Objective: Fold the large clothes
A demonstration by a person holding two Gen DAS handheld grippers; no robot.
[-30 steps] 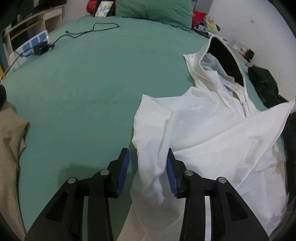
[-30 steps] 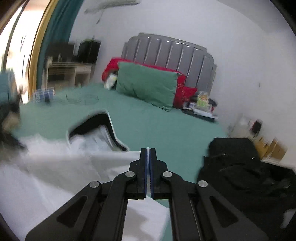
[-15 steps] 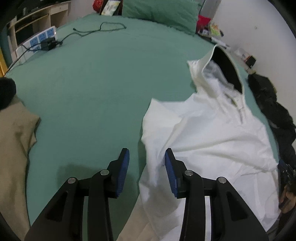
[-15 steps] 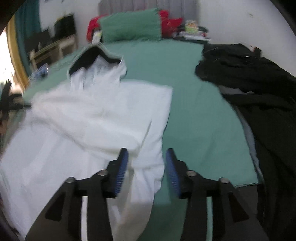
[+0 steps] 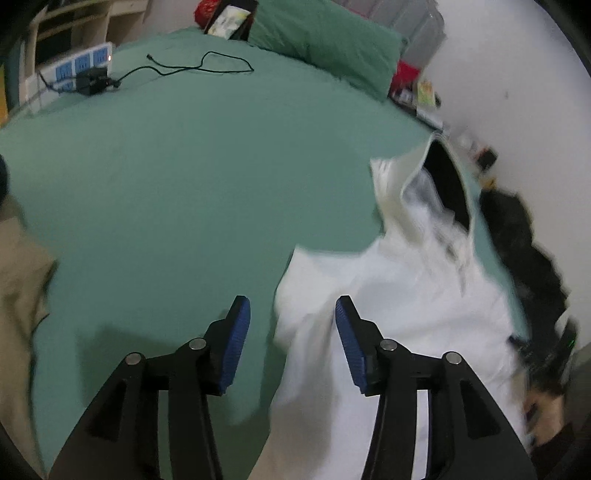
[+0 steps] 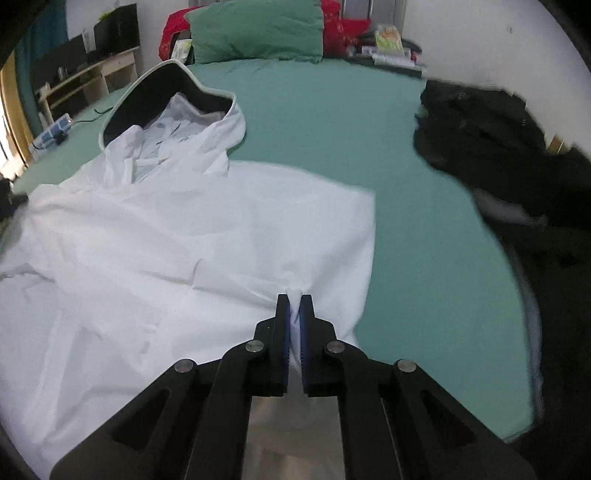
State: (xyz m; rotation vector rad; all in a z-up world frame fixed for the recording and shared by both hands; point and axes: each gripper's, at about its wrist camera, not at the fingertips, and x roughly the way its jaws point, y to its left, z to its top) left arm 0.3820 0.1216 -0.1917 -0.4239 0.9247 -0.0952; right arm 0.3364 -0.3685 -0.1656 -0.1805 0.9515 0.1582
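Note:
A white hooded jacket (image 6: 177, 236) with a black-lined hood (image 6: 155, 92) lies spread on the green bed (image 6: 332, 122). My right gripper (image 6: 294, 306) is shut on a pinch of the jacket's fabric near its right edge. In the left wrist view the jacket (image 5: 399, 295) lies to the right, hood (image 5: 443, 177) at the far end. My left gripper (image 5: 291, 314) is open, just above the jacket's left edge, with white cloth between the jaws but not clamped.
A black garment pile (image 6: 509, 140) lies on the bed's right side. A green pillow (image 6: 255, 29) sits at the head. A black cable (image 5: 199, 68) and charger (image 5: 92, 83) lie at the far left. A tan cloth (image 5: 18, 295) lies at the left edge.
My right gripper opened, dropped to the jacket's right part, and has now shut on its fabric. The jacket settled flat. My left gripper stayed open and shifted slightly left.

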